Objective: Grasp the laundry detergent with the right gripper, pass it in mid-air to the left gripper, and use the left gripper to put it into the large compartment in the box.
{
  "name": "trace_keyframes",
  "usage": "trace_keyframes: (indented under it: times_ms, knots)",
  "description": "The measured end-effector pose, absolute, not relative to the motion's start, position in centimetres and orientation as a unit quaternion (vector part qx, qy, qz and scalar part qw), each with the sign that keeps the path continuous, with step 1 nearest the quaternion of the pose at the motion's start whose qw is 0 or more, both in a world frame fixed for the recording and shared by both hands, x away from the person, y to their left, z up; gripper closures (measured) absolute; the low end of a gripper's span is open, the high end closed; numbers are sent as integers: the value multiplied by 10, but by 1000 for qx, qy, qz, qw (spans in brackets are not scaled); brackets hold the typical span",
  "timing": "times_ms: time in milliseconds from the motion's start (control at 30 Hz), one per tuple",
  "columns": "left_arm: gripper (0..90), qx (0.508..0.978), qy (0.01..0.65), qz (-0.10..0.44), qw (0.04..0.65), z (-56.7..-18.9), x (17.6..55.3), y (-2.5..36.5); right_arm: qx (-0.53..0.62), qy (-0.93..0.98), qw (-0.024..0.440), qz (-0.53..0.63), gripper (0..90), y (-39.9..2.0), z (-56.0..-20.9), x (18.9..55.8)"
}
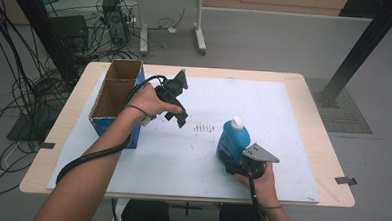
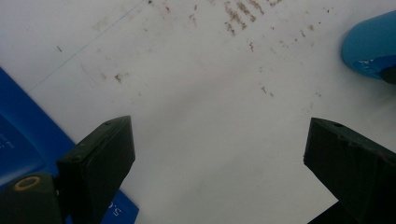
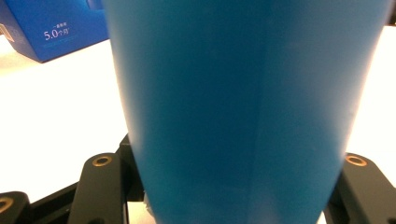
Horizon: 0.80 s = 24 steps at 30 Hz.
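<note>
Right tongs clamped on the blue bottle, gripping its lower body from the near side; in the right gripper view the bottle wedged between both black jaws, which press on its sides. Bottle upright on the white mat, at about 5 o'clock from the desk's centre, white cap on top. Grey three-cornered plate on top of the right tongs, right hand behind it at the desk's near edge.

Left tongs open, nothing between the jaws; in the left gripper view both jaws spread wide over bare white mat, with a corner of the bottle at 2 o'clock. Held in the left hand above the mat, pointing down toward it, at about 10 o'clock from the desk's centre and well apart from the bottle. Black cable trailing along the left forearm.

Open cardboard box with blue sides standing at 9 o'clock on the desk, just beside the left hand, split into two compartments by a divider. Same box at 10 o'clock in the right gripper view, white print on its blue side. Patch of small dark marks on the mat between the left tongs and the bottle.
</note>
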<state>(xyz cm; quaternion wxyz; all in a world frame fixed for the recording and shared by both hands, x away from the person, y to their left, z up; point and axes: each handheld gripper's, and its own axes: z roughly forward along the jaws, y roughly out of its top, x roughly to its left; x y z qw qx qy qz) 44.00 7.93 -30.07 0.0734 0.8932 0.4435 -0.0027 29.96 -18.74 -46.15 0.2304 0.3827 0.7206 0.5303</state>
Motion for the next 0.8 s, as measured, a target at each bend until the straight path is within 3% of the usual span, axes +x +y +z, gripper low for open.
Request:
trace_keyframes:
  times_ms: [800]
  knots:
    - [92,892,446,-2,75,-297,436,84,382,719,231,533,390,-187,-462,300]
